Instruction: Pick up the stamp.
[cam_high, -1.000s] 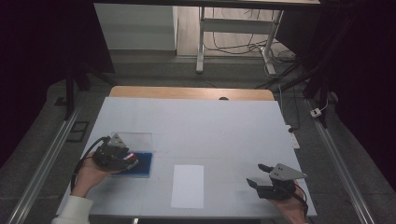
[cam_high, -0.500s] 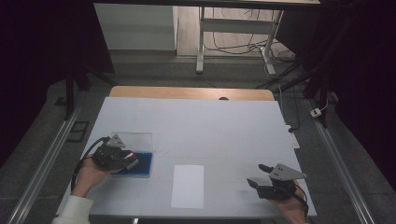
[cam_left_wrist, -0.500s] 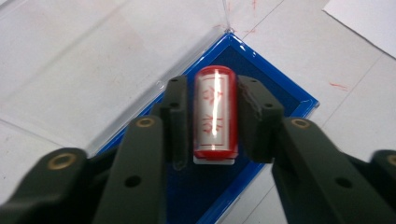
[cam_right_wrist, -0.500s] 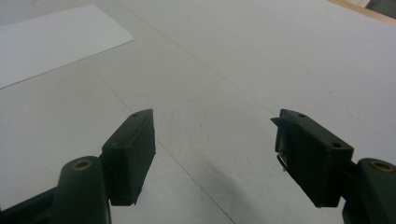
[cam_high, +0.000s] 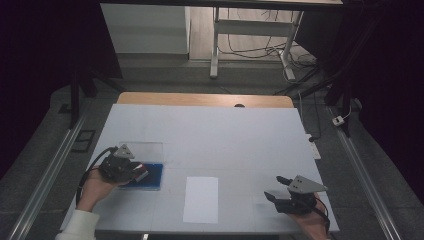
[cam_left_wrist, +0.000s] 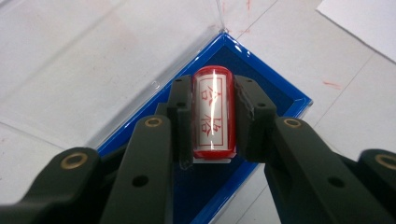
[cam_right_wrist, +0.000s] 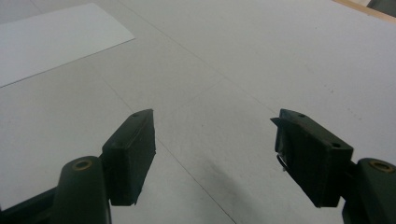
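Right gripper (cam_high: 280, 192) near right on the table (cam_high: 240, 135), jaws spread, nothing between. Left gripper (cam_left_wrist: 212, 116) near left, just closed, now pinching the stamp (cam_left_wrist: 212, 114): red cylinder, white label, 2 red characters, over the blue tray (cam_left_wrist: 285, 95). Both hands unmoved since earlier. Stamp's lower end hidden; high view too small to show it.

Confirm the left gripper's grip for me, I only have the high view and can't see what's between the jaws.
Observer: The left gripper is shut on a red stamp; its jaws have just been closing.
Operator: Where's the stamp sitting?
Observer: Over the blue tray, label with red characters facing up.
Operator: Tray lid?
Observer: A clear lid lies open beside the tray.
Operator: Right gripper holding anything?
Observer: No, the right gripper is open over the bare table.
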